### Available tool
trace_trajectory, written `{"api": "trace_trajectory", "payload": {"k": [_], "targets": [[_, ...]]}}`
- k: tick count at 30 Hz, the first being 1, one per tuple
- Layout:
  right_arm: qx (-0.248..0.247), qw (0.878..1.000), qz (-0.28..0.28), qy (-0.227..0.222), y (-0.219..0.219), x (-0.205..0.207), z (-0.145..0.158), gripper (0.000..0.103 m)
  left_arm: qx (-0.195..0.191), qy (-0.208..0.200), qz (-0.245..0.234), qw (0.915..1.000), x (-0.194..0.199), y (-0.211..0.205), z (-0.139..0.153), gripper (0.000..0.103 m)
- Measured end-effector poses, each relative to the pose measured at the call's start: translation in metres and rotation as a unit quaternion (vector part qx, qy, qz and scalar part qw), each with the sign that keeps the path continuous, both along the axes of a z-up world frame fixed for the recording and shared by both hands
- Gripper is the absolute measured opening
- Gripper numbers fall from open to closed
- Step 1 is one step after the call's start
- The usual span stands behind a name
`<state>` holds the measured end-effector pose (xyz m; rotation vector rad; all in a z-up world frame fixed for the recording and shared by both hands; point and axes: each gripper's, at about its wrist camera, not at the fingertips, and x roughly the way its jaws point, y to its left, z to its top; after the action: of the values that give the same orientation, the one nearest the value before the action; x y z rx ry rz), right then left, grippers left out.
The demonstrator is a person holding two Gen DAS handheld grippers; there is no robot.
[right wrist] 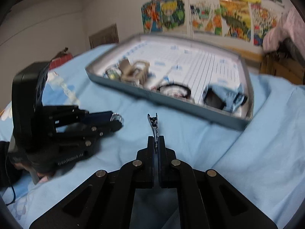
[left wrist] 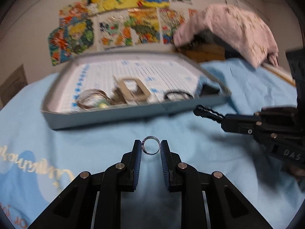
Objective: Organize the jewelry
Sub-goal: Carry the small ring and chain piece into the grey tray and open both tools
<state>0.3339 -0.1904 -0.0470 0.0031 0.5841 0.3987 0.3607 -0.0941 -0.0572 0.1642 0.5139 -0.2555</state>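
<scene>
**Ring in one gripper, black clip in the other, tray just beyond**

Pinching a small silver ring (left wrist: 150, 145) between its blue-padded fingers (left wrist: 136, 158), the left gripper (left wrist: 151, 145) holds it upright at the very fingertips, so the hoop faces the camera and each pad presses one side of the band. The ring sits clear above the light blue cloth (left wrist: 95, 143) spread underneath.

The right gripper (right wrist: 156, 140) is clamped tight on a thin black clip (right wrist: 153, 123), whose wavy end sticks up and forward past the fingertips. Seen from the left wrist, that clip (left wrist: 207, 112) points toward the near edge of the tray.

Just beyond both grippers lies a shallow grey tray (left wrist: 106, 119) lined with printed paper. Inside it, near the front wall, rest a coil of thin chain (left wrist: 91, 97), a beige rectangular frame (left wrist: 133, 89), a black hair tie (right wrist: 174, 90) and a dark item partly wrapped in blue (right wrist: 225, 97), too blurred to name.

Colourful drawings (left wrist: 118, 17) cover the wall behind.
</scene>
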Motion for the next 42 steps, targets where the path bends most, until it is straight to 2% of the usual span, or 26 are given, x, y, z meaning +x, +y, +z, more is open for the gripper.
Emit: {"api": "trace_trajectory", "payload": {"k": [2,4,6,10,12,16,20,26,28,30,32,37,38,39,40,41,42], "targets": [[0.01,1.0,-0.005,-0.015,-0.002,0.0,0.003,0.003,-0.015,-0.026,0.024,0.9993,-0.004,0.009,0.012,0.019],[0.034,0.999,-0.009,-0.041,-0.007,-0.001,0.008,0.003,-0.009,-0.059,0.076,0.9953,-0.005,0.016,0.024,0.019],[0.057,0.996,-0.025,-0.066,-0.012,0.003,0.015,0.003,-0.015,-0.076,0.108,0.9911,0.0,0.023,0.035,0.019],[0.118,0.985,-0.064,-0.107,-0.018,0.023,0.029,0.003,-0.022,-0.088,0.123,0.9883,0.02,0.03,0.049,0.019],[0.101,0.987,-0.068,-0.109,-0.011,0.033,0.026,0.003,-0.031,-0.081,0.13,0.9876,0.038,0.033,0.05,0.019],[0.11,0.986,-0.073,-0.103,-0.008,0.054,0.021,0.003,-0.057,-0.053,0.135,0.9878,0.061,0.038,0.038,0.019],[0.114,0.987,-0.081,-0.079,-0.008,0.066,0.004,0.003,-0.069,-0.037,0.132,0.9882,0.066,0.043,0.023,0.019],[0.094,0.99,-0.084,-0.061,-0.001,0.072,-0.008,0.003,-0.072,-0.035,0.131,0.9882,0.066,0.044,0.022,0.02],[0.087,0.991,-0.086,-0.057,0.003,0.073,-0.008,0.003,-0.07,-0.033,0.128,0.9888,0.066,0.043,0.022,0.025],[0.079,0.992,-0.089,-0.051,0.006,0.074,-0.008,0.003,-0.071,-0.036,0.123,0.9892,0.063,0.043,0.024,0.049],[0.073,0.992,-0.089,-0.048,0.008,0.076,-0.009,0.003,-0.071,-0.052,0.126,0.9882,0.057,0.042,0.026,0.059],[0.078,0.991,-0.093,-0.055,0.006,0.071,-0.006,0.004,-0.094,-0.058,0.137,0.9843,0.049,0.052,0.031,0.061],[0.08,0.991,-0.095,-0.057,0.005,0.069,-0.005,0.006,-0.103,-0.059,0.142,0.9827,0.047,0.055,0.033,0.066],[0.081,0.99,-0.099,-0.059,0.003,0.067,-0.004,0.014,-0.111,-0.063,0.147,0.9809,0.043,0.058,0.036,0.075],[0.08,0.989,-0.105,-0.064,0.002,0.063,-0.002,0.021,-0.117,-0.069,0.152,0.9791,0.038,0.061,0.039,0.079],[0.081,0.988,-0.111,-0.074,0.0,0.057,0.003,0.039,-0.121,-0.073,0.153,0.9781,0.035,0.063,0.041,0.083],[0.081,0.987,-0.114,-0.084,-0.002,0.051,0.006,0.05,-0.124,-0.082,0.156,0.9766,0.027,0.064,0.047,0.084]]}}
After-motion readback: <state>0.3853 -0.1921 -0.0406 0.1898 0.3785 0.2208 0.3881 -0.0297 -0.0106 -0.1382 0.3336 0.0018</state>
